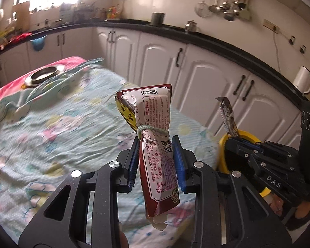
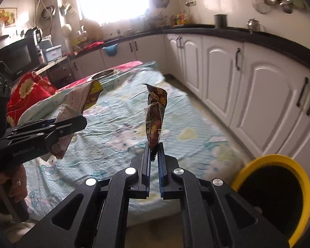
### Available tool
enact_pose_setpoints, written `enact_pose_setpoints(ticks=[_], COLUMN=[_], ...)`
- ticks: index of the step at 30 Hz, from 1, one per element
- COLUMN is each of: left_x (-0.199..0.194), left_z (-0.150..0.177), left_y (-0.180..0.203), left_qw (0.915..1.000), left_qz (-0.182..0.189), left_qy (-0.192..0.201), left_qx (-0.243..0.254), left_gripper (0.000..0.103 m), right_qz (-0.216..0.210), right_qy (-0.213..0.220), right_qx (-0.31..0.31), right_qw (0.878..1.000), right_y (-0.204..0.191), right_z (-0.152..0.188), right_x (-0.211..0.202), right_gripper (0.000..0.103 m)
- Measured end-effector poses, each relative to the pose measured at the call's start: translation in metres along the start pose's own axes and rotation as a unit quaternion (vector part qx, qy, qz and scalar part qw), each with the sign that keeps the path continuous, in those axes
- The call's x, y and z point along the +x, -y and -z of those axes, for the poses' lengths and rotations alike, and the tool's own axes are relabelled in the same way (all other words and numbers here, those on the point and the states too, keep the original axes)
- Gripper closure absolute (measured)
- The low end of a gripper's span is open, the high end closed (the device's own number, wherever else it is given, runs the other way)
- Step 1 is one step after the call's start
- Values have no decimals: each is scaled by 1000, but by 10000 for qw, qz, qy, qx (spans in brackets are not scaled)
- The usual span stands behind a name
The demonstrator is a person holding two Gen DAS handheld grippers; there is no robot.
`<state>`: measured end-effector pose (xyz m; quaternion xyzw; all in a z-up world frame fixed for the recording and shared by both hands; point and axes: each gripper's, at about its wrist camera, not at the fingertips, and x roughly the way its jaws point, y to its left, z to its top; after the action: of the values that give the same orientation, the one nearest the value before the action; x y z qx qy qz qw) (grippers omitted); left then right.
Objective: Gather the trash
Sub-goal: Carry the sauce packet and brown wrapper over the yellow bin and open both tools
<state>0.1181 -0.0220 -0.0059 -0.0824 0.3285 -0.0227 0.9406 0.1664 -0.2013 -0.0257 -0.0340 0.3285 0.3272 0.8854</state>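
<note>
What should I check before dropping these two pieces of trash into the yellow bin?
1. Left tool grip: ok, its pads clamp the red carton just below its string tie.
2. Right tool grip: ok but slight, shut on only the bottom edge of the brown wrapper.
3. Yellow bin open: ok, no lid; the dark inside hides how full it is.
4. Wrapper over the bin mouth: not ok, in the right wrist view it hangs over the floral bedspread, left of the bin.
5. Carton over the bin mouth: not ok, also over the bedspread.
6. The two tools apart: ok, a gap shows between them.
</note>
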Motion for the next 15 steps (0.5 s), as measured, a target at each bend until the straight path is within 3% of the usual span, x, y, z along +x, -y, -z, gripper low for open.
enact_pose_setpoints(ticks=[15], left_x=[12], left_z=[-11], left_y=[107], left_qw=[9918], left_qz=[842], left_qy=[65], left_qx=[960], left_gripper=[79], right_qz=[960], right_qy=[450], right_qx=[667], right_qw=[9921], right_y=[75], right_z=[37], right_x=[-95], right_gripper=[97])
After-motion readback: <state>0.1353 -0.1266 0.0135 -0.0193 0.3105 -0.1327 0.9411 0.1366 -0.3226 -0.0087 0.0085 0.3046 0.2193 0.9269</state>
